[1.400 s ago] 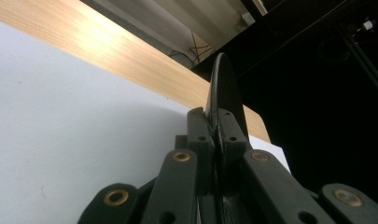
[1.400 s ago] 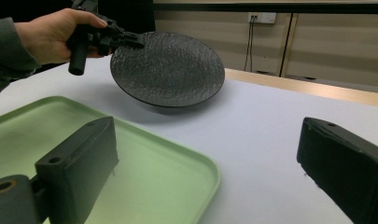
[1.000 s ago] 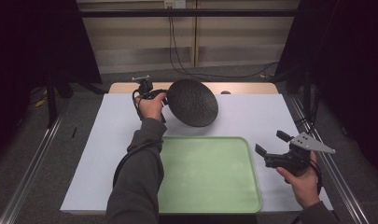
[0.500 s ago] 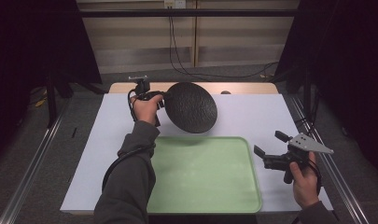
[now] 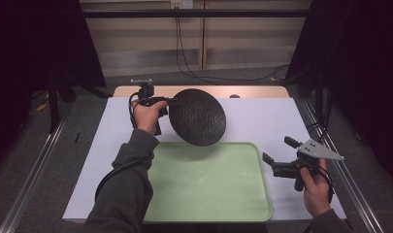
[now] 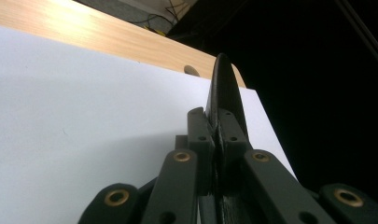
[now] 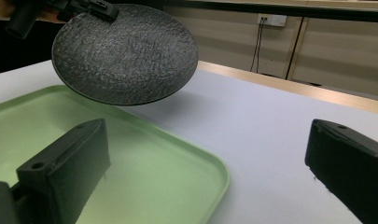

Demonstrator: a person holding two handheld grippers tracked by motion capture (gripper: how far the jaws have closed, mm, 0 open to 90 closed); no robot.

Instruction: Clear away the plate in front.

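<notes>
Overhead, left tongs [image 5: 169, 102] clamp black rough-textured round plate [image 5: 198, 117] by rim; right tongs [image 5: 276, 156] agape.

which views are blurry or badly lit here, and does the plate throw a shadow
High view: dark surroundings, table evenly lit, black plate casts a soft shadow on the green tray. Left gripper view: near jaws sharp, bright glare on the wooden table edge. Right gripper view: own jaws close and blurred, plate's rough texture crisp, faint shadow below it.
</notes>
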